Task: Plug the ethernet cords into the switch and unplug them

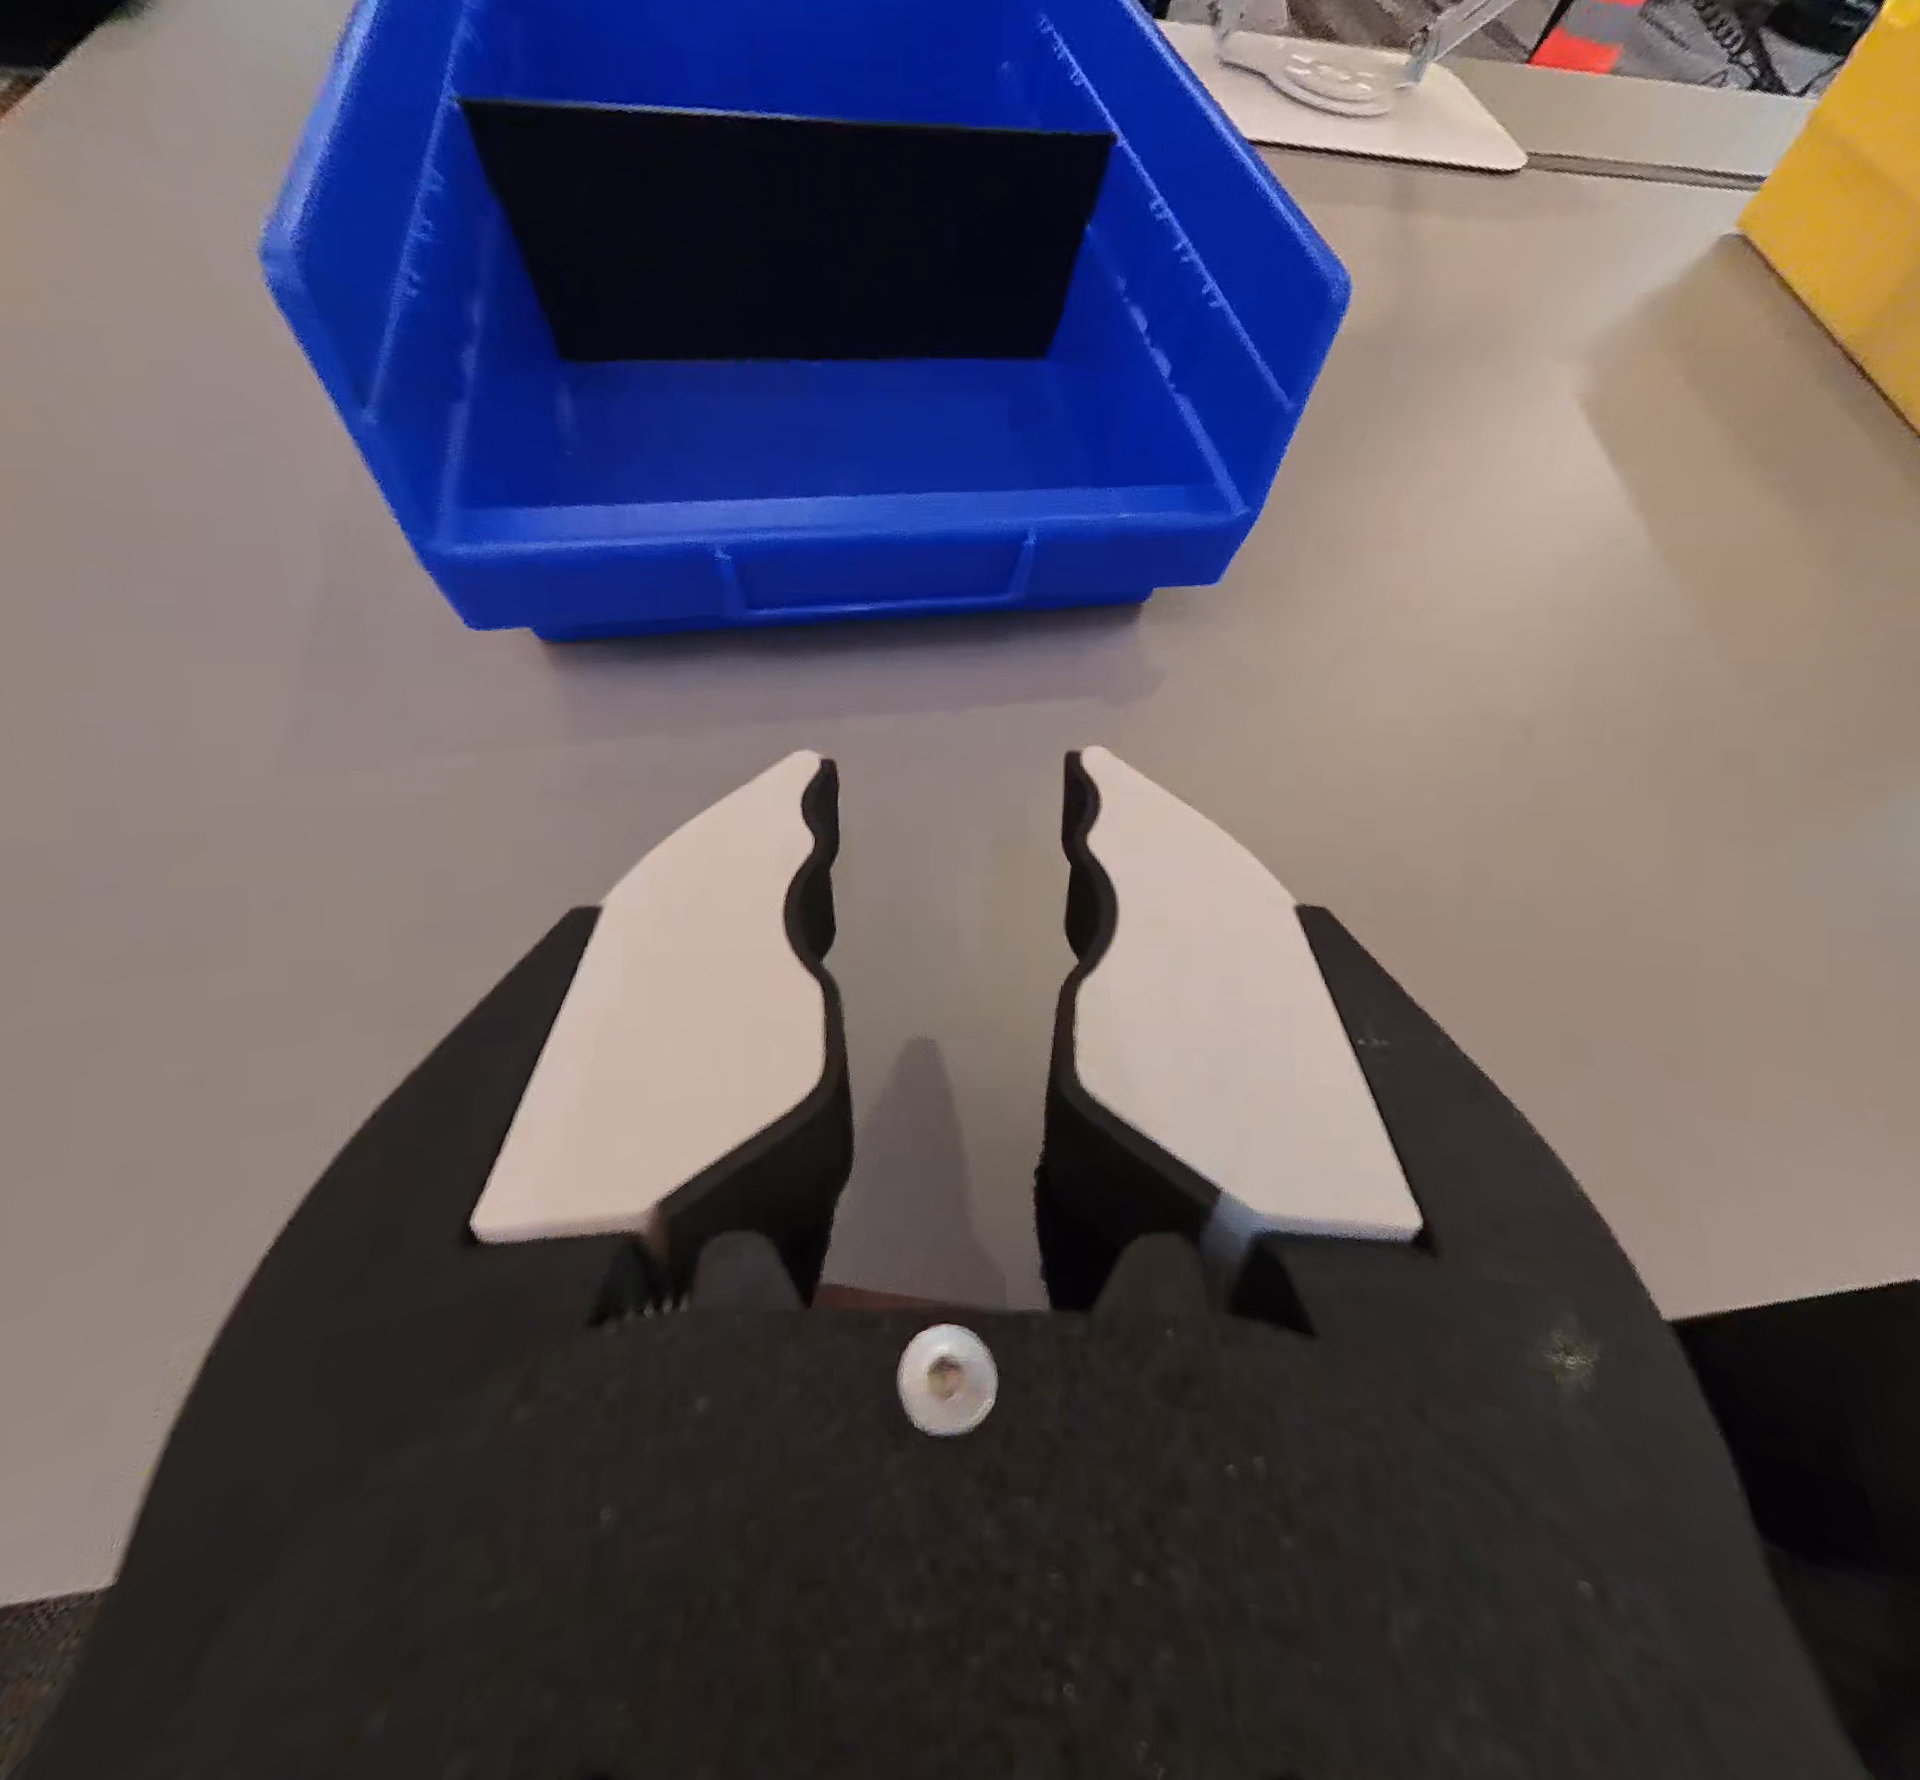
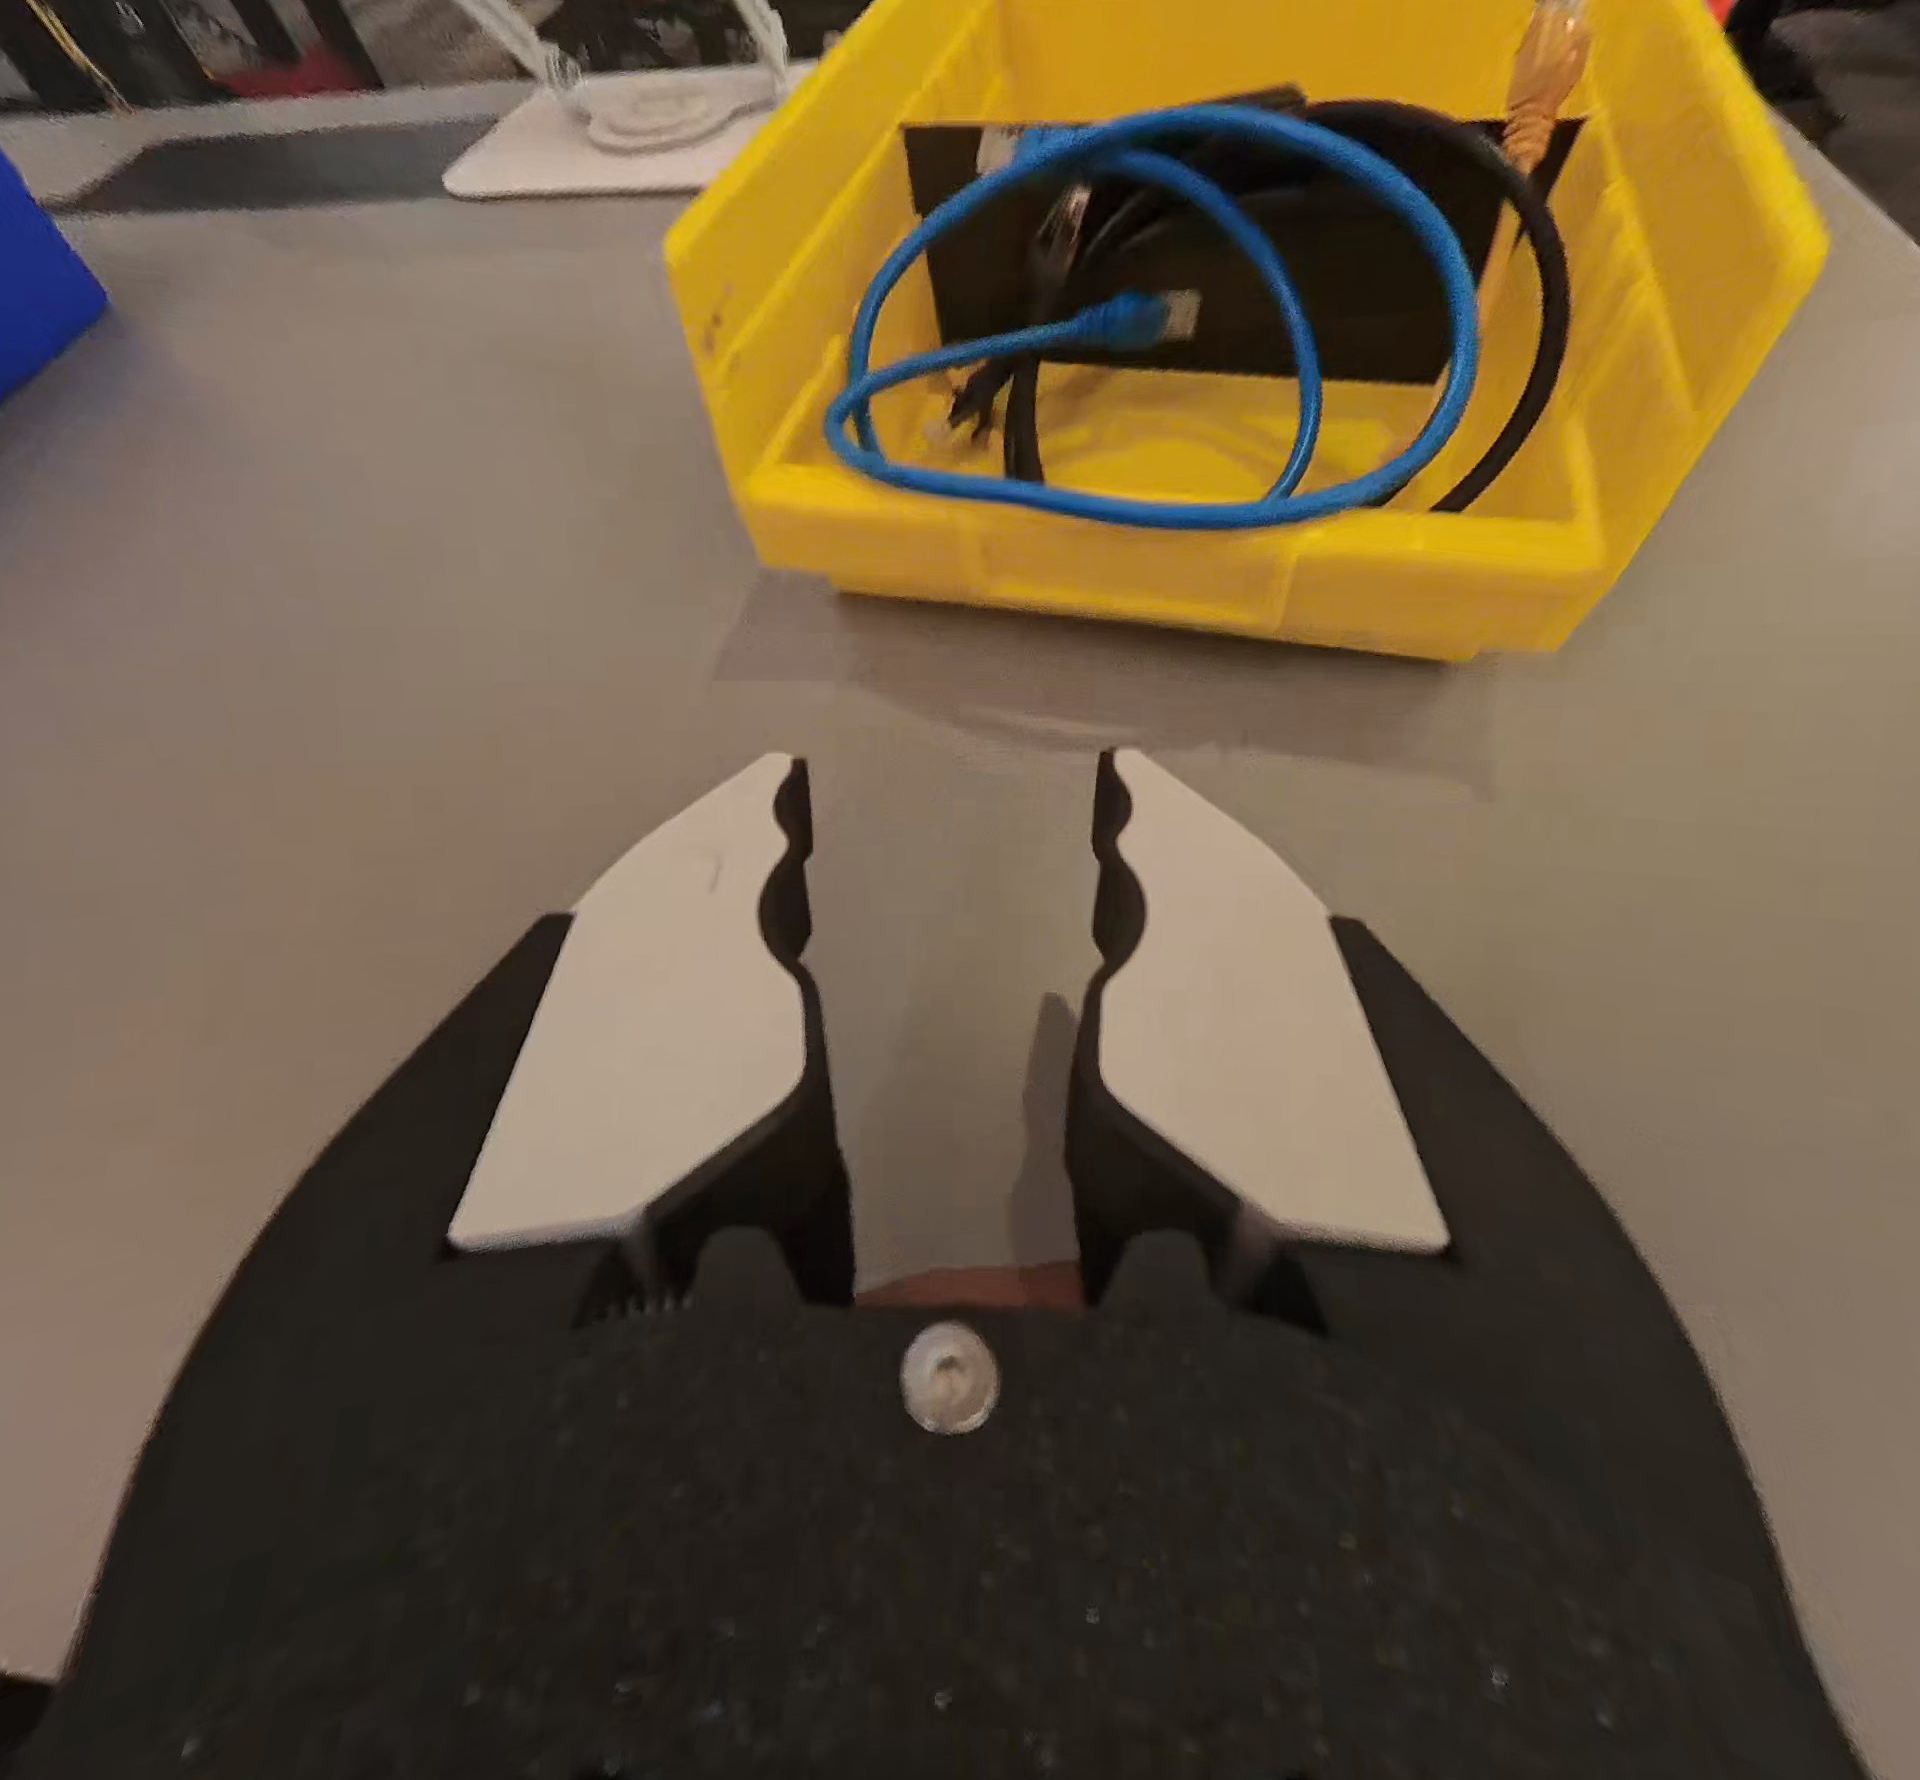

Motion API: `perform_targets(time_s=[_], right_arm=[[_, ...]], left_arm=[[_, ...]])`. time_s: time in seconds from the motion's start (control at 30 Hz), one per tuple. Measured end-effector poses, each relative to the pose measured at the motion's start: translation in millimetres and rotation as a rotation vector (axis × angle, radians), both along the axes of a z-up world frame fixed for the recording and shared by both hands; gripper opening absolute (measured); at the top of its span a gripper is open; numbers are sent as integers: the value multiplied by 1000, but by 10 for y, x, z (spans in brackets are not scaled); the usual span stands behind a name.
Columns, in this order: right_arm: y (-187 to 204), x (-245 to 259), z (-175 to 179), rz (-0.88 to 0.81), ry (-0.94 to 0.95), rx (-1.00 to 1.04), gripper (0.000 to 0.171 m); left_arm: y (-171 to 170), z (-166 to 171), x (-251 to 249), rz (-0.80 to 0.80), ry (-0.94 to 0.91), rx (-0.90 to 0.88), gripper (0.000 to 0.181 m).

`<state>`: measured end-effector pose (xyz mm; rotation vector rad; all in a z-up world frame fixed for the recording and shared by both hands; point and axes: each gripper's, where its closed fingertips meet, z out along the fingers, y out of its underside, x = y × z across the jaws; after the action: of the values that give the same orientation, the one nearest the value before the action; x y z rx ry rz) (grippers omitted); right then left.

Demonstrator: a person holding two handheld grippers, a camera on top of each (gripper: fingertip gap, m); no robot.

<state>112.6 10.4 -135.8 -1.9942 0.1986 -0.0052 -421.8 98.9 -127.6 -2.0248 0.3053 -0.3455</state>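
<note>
Ahead of the right gripper (image 2: 951,774), spread and holding nothing, blue (image 2: 1164,328), black (image 2: 1538,296) and orange (image 2: 1548,68) ethernet cords sit coiled in a yellow bin (image 2: 1143,567), apparently staged for pickup. Facing the left gripper (image 1: 951,774), likewise spread, stands a bare blue bin (image 1: 831,567). No switch shows.

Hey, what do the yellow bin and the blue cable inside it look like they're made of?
The yellow bin looks like moulded rigid plastic: one even colour, a soft sheen, ribbed walls. The blue cable appears to have a smooth, flexible rubbery or vinyl jacket, since it holds loose loops; its plug looks like clear hard plastic, though blur leaves that uncertain.
</note>
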Motion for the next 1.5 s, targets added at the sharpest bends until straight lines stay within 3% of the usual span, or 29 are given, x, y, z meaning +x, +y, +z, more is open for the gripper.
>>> perform_targets(time_s=[0.3, 0.53, 1.1, 1.3, 1.4, 1.5], right_arm=[[74, -122, -135, 38, -33, -56, 58], [39, -62, -82, 21, -61, -33, 56], [68, 47, -44, 19, -37, -10, 57], [612, -630, 97, 279, -110, 43, 62], [991, -747, 179, 269, -121, 74, 66], [1303, -554, 146, 148, -157, 20, 68]], left_arm=[[-97, -136, 324, -64, -85, -102, 40], [-176, -125, 279, -58, 18, -62, 40], [-278, -86, 209, -45, -176, -110, 40], [-318, -236, 329, -89, -54, -130, 41], [-432, -296, 312, -102, 42, -121, 41], [-532, -224, 297, -108, 52, -95, 40]])
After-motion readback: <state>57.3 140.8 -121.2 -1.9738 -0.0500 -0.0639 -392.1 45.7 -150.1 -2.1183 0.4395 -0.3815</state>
